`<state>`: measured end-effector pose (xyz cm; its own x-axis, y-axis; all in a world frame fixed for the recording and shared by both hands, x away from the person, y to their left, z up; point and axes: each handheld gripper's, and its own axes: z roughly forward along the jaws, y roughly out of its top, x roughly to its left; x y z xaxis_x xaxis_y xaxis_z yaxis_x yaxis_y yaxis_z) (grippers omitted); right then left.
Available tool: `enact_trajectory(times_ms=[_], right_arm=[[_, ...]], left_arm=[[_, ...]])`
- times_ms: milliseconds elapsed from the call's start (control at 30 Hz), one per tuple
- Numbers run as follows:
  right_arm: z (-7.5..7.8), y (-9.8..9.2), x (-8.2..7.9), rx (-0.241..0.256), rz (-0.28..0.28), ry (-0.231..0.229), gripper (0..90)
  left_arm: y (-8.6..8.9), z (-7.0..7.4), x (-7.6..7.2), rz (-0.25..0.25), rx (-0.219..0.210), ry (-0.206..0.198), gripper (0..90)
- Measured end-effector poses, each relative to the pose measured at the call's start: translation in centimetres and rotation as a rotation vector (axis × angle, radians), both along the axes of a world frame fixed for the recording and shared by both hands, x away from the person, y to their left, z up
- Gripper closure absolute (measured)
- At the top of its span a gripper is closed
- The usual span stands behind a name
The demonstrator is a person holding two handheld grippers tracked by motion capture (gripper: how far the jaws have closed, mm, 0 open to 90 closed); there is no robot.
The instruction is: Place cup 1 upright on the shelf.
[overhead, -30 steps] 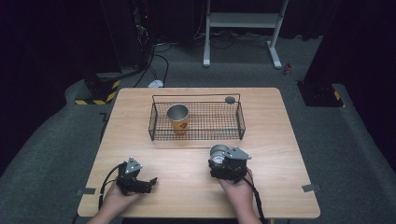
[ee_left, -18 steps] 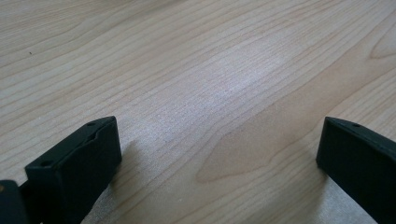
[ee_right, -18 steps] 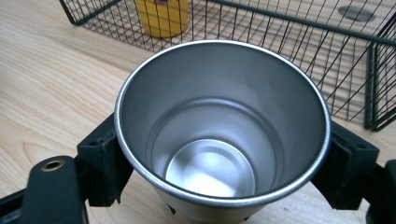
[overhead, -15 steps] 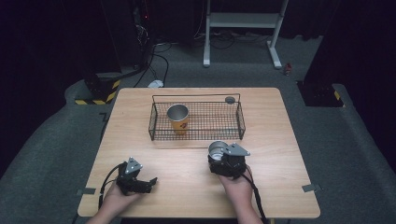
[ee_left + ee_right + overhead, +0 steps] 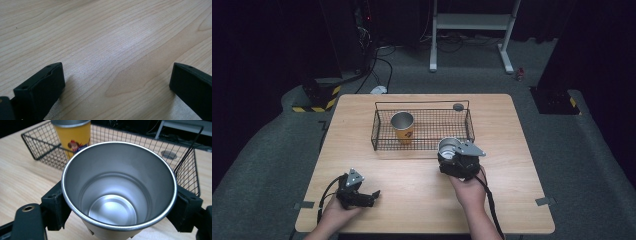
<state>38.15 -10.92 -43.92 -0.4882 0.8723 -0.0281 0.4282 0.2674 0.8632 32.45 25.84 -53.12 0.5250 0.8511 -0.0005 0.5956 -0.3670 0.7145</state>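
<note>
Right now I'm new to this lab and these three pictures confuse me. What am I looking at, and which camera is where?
A person sits at a wooden table holding a hand-operated claw in each hand. One picture looks down from above; the other two come from cameras riding on each claw. The left claw rests open on bare wood. The right claw grips a steel cup on both sides, near a wire basket. In the basket stands a yellow cup.

A: Delta vs 1 s back?
B: right gripper (image 5: 451,150) moves forward with the steel cup (image 5: 448,147) clamped, now just short of the wire basket (image 5: 469,127) front edge.
A: Anything else?
B: Its hand (image 5: 469,190) reaches further onto the surface (image 5: 412,200).
</note>
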Motion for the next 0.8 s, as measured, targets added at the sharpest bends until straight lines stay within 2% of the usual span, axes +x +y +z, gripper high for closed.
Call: enact_trajectory(times_ms=[300,367,633,800], right_arm=[[1.3,-0.2,1.1,0.004,-0.018,-0.034,18.4],[1.6,0.0,1.6,0.001,-0.021,-0.031,18.4],[3.2,0.4,3.0,0.011,-0.044,-0.069,18.5],[3.9,0.9,4.3,-0.003,-0.051,-0.08,18.5]], left_arm=[[0.1,0.0,0.0,-0.005,0.002,0.003,0.5],[0.1,0.0,0.0,-0.005,0.003,0.003,0.4],[0.1,0.0,0.0,-0.007,0.004,0.002,0.4],[0.1,0.0,0.0,-0.005,0.003,0.003,0.5]])
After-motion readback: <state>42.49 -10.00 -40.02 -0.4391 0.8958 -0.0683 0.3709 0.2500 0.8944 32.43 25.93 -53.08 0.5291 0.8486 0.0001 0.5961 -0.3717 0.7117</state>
